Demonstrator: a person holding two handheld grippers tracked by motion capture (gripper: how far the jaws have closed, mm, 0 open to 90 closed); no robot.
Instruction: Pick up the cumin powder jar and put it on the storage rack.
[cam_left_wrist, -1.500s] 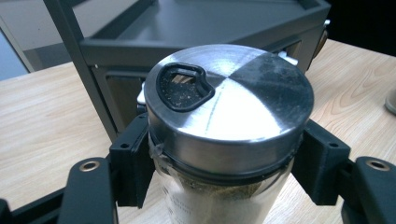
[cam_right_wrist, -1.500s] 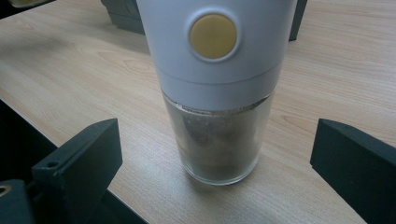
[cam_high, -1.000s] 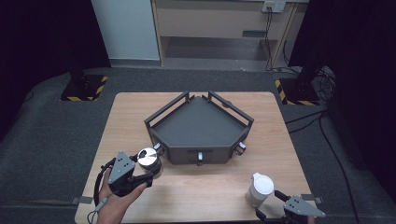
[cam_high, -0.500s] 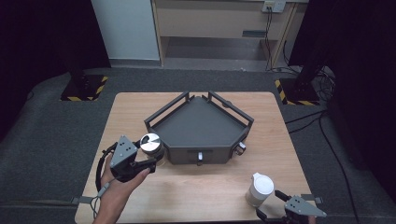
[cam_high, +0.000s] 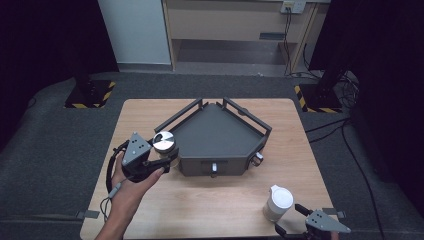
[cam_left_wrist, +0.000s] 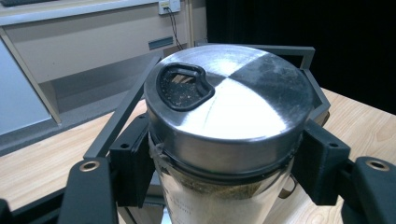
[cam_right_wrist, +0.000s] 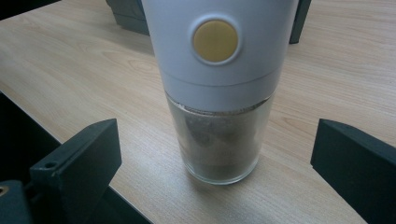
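Left hand-held gripper (cam_high: 162, 159) pinches a jar (cam_high: 164, 145) from both sides, just below its steel lid (cam_left_wrist: 229, 100); the left gripper view shows both jaws pressed against the glass. The grip sits high on the body, apparently so the lid rim stops the jar slipping down. A black pour opening (cam_left_wrist: 183, 86) is set into the lid, and a granular fill shows through the glass. The jar is held upright, which keeps the contents away from that opening. In the high view it sits at the left wall of the tray (cam_high: 192, 111), above the desk (cam_high: 210, 205). Whether it is lifted clear of the desk cannot be told.

The tray occupies the desk centre, with railed sides and an empty floor. It looks like the likely destination for both containers.

Right hand-held gripper (cam_high: 300, 220) is spread wide at the near right corner. In the right gripper view a grinder (cam_right_wrist: 217, 88) stands upright on the desk between its jaws, touching neither. It has a white top with a yellow button (cam_right_wrist: 215, 41). That alignment suits a straight closing grasp on the body.
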